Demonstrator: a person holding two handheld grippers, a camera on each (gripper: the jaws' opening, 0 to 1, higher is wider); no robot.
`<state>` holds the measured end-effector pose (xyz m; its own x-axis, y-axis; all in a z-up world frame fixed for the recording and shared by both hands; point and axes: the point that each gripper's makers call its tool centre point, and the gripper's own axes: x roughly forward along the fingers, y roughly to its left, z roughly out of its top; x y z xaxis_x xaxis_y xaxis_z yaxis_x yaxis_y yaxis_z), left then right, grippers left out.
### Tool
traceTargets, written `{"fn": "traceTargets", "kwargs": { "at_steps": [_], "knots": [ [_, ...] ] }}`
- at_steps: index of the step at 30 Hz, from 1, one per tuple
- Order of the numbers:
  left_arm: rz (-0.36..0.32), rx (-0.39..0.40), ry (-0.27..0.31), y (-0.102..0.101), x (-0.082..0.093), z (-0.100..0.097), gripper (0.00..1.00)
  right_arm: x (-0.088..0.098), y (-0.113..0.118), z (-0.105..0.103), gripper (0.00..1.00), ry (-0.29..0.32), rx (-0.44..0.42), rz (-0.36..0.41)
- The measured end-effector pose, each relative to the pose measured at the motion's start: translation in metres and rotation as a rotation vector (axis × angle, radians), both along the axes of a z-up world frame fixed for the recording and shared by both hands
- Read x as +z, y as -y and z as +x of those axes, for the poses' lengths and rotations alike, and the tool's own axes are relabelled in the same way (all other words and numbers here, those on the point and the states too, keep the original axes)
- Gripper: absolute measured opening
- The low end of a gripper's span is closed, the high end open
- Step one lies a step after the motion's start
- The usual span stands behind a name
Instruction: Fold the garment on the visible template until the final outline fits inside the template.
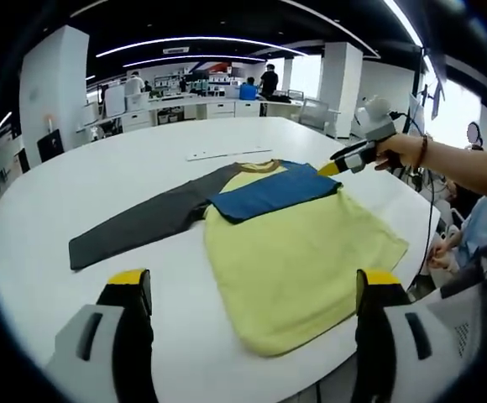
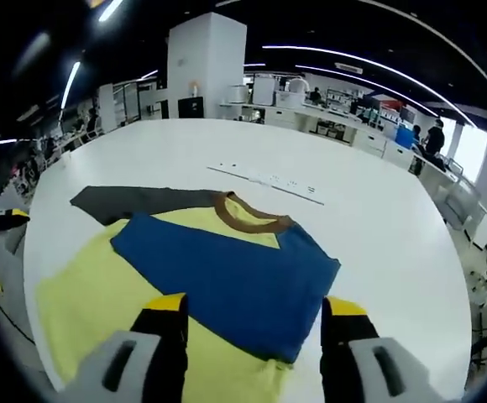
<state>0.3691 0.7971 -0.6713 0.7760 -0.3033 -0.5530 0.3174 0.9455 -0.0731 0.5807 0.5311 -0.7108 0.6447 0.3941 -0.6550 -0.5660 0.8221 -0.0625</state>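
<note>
Yellow long-sleeved cotton shirt [image 1: 298, 252] lies flat on the round white table [image 1: 101, 176], blue sleeve [image 2: 235, 281] already folded across the chest, grey sleeve [image 1: 143, 222] stretched out sideways. We judge it light, limp, prone to dragging: pinch the grey cuff and lift clear. Left gripper [image 1: 252, 290] hovers near the hem, jaws apart, empty. Right gripper [image 2: 252, 315] is over the blue sleeve, jaws apart, holding nothing. We can't make out the template.

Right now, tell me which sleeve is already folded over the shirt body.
The blue sleeve: it lies across the yellow chest. The grey sleeve is stretched out flat on the table.
</note>
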Motion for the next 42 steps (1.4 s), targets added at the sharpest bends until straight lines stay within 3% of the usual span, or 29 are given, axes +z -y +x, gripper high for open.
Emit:
{"fn": "traceTargets", "kwargs": {
  "at_steps": [10, 16, 19, 25, 29, 42],
  "knots": [
    [0.002, -0.006, -0.004, 0.002, -0.001, 0.001, 0.99, -0.025, 0.034, -0.014, 0.55, -0.036, -0.035, -0.029],
    [-0.001, -0.016, 0.0, 0.005, 0.001, 0.001, 0.99, -0.041, 0.039, -0.021, 0.4, -0.056, -0.032, -0.029],
    [0.0, -0.013, 0.004, 0.004, 0.002, 0.001, 0.99, -0.042, 0.04, -0.02, 0.31, -0.033, -0.027, -0.035],
    [0.005, -0.011, -0.001, 0.003, 0.001, 0.0, 0.99, -0.052, 0.049, -0.017, 0.17, -0.035, -0.09, -0.017],
    [0.002, -0.01, -0.003, 0.004, 0.001, -0.001, 0.98, -0.054, 0.048, -0.016, 0.08, -0.037, -0.153, 0.069],
    [0.007, 0.005, -0.009, -0.001, 0.0, -0.001, 0.98, -0.061, 0.063, -0.016, 0.0, -0.057, -0.193, 0.032]
  ]
}}
